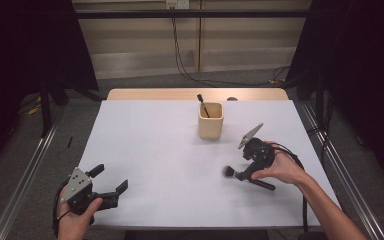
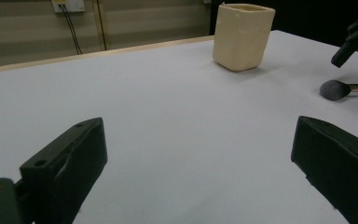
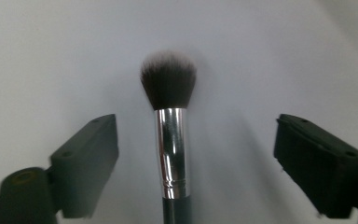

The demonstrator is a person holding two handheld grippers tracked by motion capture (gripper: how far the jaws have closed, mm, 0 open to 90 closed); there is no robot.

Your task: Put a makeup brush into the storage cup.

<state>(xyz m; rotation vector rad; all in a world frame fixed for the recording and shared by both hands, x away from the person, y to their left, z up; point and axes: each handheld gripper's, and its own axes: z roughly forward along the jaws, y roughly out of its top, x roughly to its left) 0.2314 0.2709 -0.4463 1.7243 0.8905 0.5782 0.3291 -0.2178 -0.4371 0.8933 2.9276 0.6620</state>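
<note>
A makeup brush [image 3: 171, 140] with a dark bristle head and a silver ferrule lies flat on the white table [image 1: 155, 150]. My right gripper [image 3: 194, 130] is open, one jaw on each side of the ferrule, neither touching it. From the high view, that right gripper [image 1: 248, 176] sits right of centre, with the brush head [image 1: 227, 171] poking out to its left. A cream cup [image 1: 210, 120] stands upright behind it, a dark handle [image 1: 203, 106] sticking out of it. My left gripper [image 1: 111, 178] rests open at the near left, nothing between its jaws.
In the left gripper view the cream cup [image 2: 242, 35] stands far ahead, and the brush head [image 2: 334, 89] and part of the right gripper [image 2: 354, 44] show at the right edge. A wooden strip [image 1: 195, 94] borders the table's far side. Cables hang behind.
</note>
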